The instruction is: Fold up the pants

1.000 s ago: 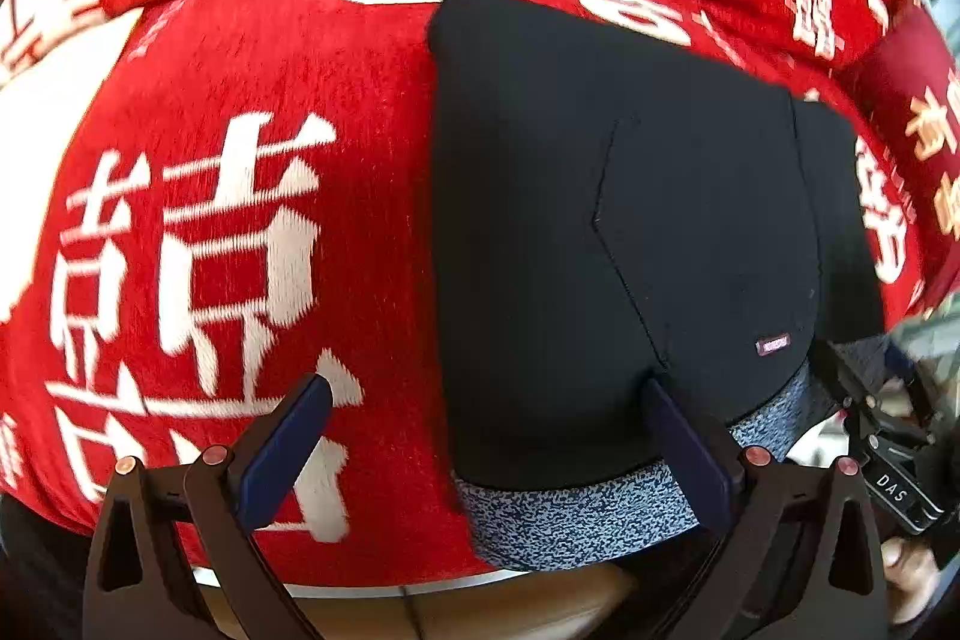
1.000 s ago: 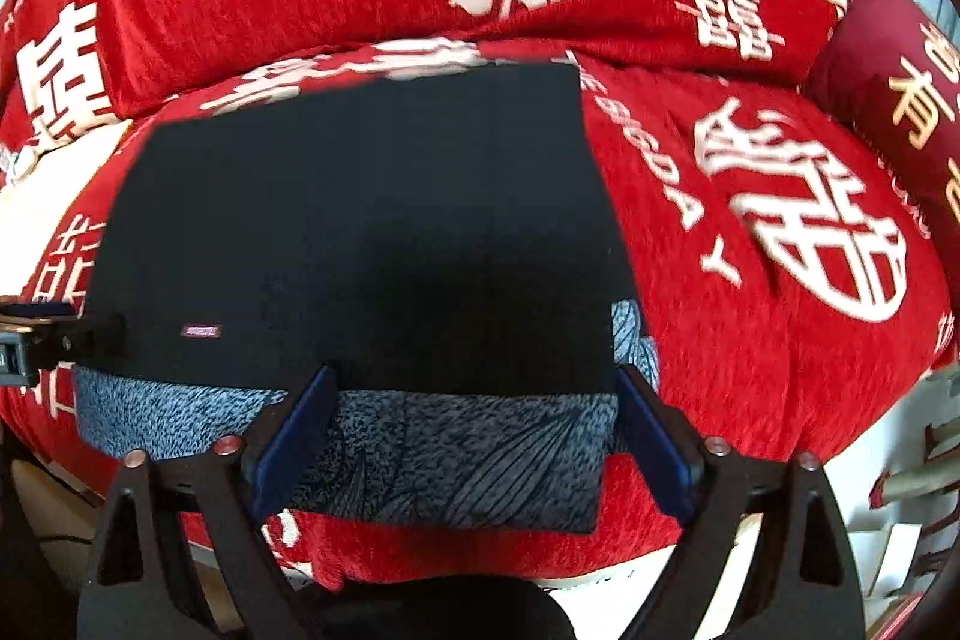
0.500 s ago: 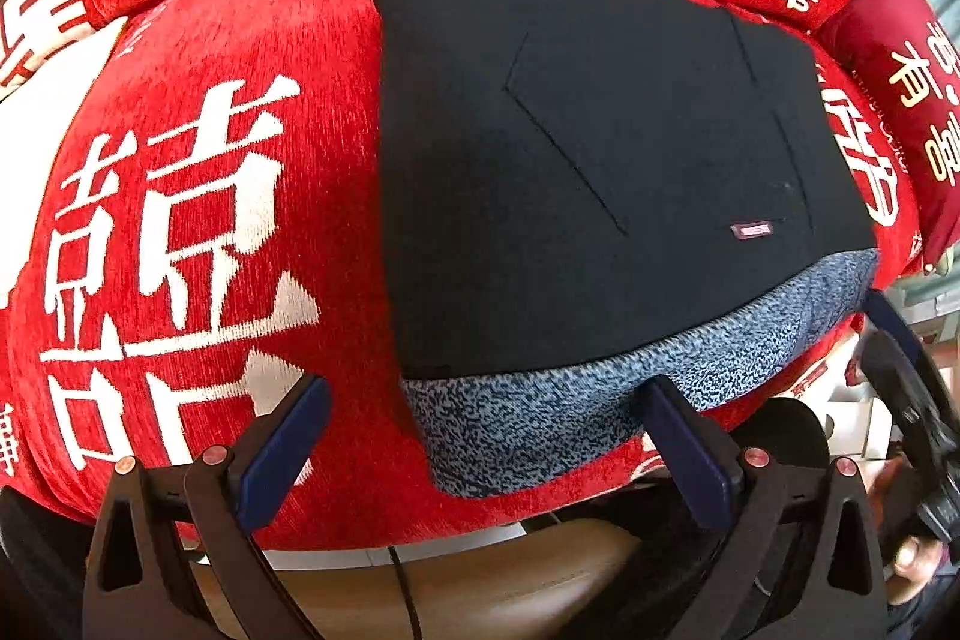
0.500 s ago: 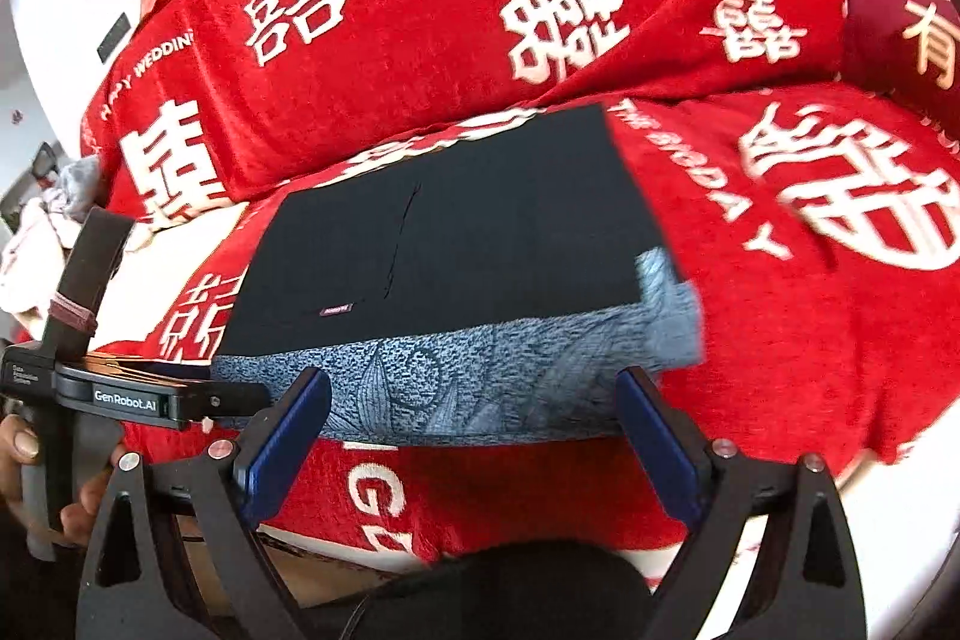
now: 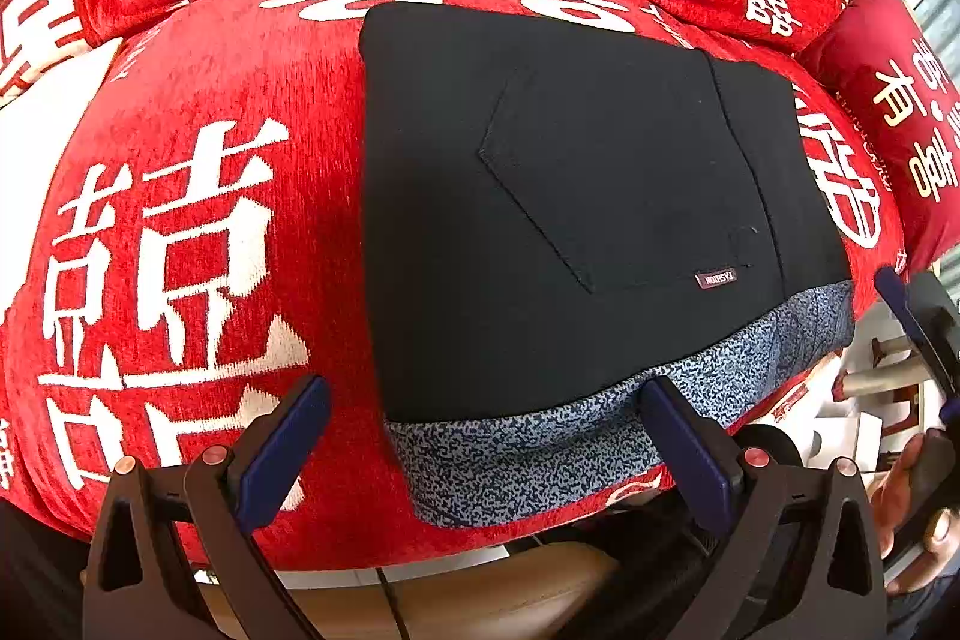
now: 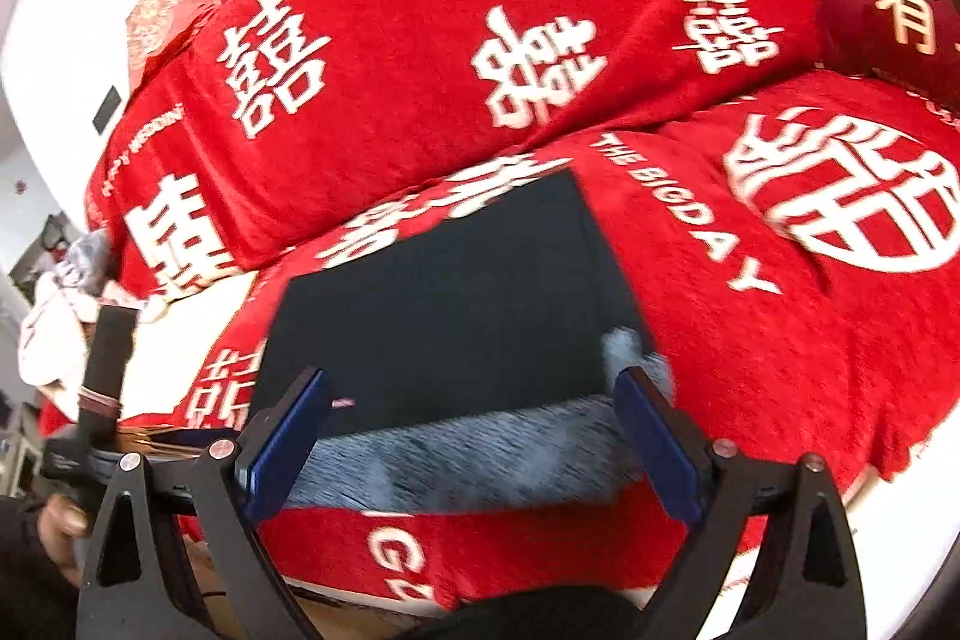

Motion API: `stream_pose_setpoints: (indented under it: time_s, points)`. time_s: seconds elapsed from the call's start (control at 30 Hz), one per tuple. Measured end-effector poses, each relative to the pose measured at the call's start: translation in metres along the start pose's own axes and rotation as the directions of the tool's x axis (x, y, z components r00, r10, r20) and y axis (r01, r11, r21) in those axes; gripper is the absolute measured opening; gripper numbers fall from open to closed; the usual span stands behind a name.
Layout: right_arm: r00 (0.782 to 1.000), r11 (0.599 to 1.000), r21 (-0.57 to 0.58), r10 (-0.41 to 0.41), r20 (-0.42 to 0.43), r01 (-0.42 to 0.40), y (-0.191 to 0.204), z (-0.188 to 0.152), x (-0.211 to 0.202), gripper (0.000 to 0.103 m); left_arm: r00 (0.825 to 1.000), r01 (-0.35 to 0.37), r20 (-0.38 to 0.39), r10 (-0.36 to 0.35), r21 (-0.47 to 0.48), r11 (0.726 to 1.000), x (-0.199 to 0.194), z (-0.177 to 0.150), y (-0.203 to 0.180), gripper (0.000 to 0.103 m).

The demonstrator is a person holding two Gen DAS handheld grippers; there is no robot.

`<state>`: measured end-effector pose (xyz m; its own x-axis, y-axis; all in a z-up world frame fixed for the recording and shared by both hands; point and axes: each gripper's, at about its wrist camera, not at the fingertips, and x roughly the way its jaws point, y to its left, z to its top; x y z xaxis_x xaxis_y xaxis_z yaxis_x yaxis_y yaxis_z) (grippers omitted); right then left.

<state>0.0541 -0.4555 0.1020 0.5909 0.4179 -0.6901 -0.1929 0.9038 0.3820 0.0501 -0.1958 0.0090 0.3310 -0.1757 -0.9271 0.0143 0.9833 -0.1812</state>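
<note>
And the pants [image 5: 570,220] lie flat in a tidy black rectangle on the red sofa seat [image 5: 180,220], grey patterned band at the near edge. Left gripper [image 5: 480,442] and right gripper [image 6: 468,430] both spread wide, holding nothing. Folding looks essentially done.

black pants [image 5: 570,220] folded flat in rectangle on red cover, grey speckled waistband at near edge.
</note>
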Motion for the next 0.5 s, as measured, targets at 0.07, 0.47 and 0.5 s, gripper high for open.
stream_pose_setpoints:
  time_s: [0.07,0.47,0.5]
  points:
    - [0.999,0.998,-0.058,-0.031,-0.009,0.031,0.01,0.016,0.013,0.097,1.0,-0.006,-0.001,0.006,0.009,1.0,0.001,0.001,-0.001,0.103]
    - [0.92,0.972,-0.136,-0.226,-0.321,0.192,-0.008,0.09,0.162,0.103,1.0,0.009,-0.019,-0.008,0.014,1.0,0.006,0.003,0.001,0.103]
    - [0.917,0.969,-0.149,-0.238,-0.319,0.199,-0.009,0.088,0.166,0.103,1.0,0.01,-0.02,-0.009,0.016,1.0,0.006,0.004,0.001,0.103]
